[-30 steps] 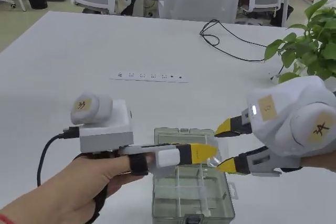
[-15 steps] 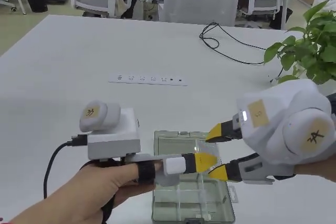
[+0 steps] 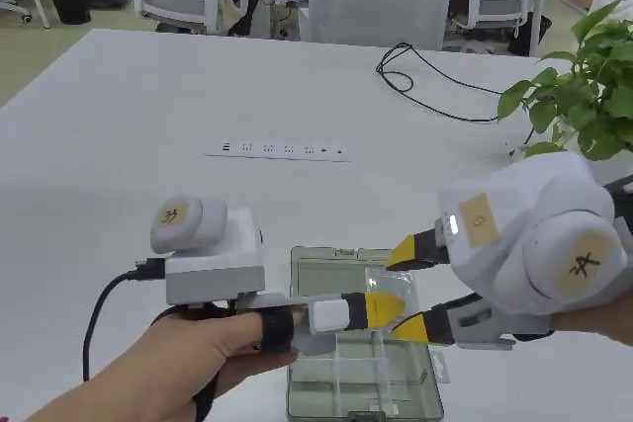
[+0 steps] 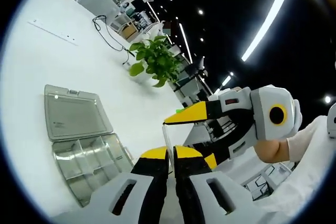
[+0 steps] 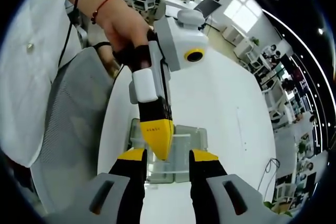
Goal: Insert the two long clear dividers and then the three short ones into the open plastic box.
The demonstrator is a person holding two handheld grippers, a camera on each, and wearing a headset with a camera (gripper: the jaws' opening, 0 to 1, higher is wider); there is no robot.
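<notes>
Evidently the left gripper [image 4: 170,153] has its jaws pinched shut on a thin clear divider [image 4: 166,139]. It holds the divider edge-up above the open box [image 3: 420,382], which sits at the near edge of the worktop [image 3: 198,96]. The right gripper [image 3: 407,291] has its jaws spread, straddling the left one's tip. The divider looks light, stiff and slick, and could slip or crack under a hard squeeze. Best to take it lightly by its flat faces, near one end.

No legible text — yellow stickers [image 3: 175,214] bear blurred handwriting.
</notes>
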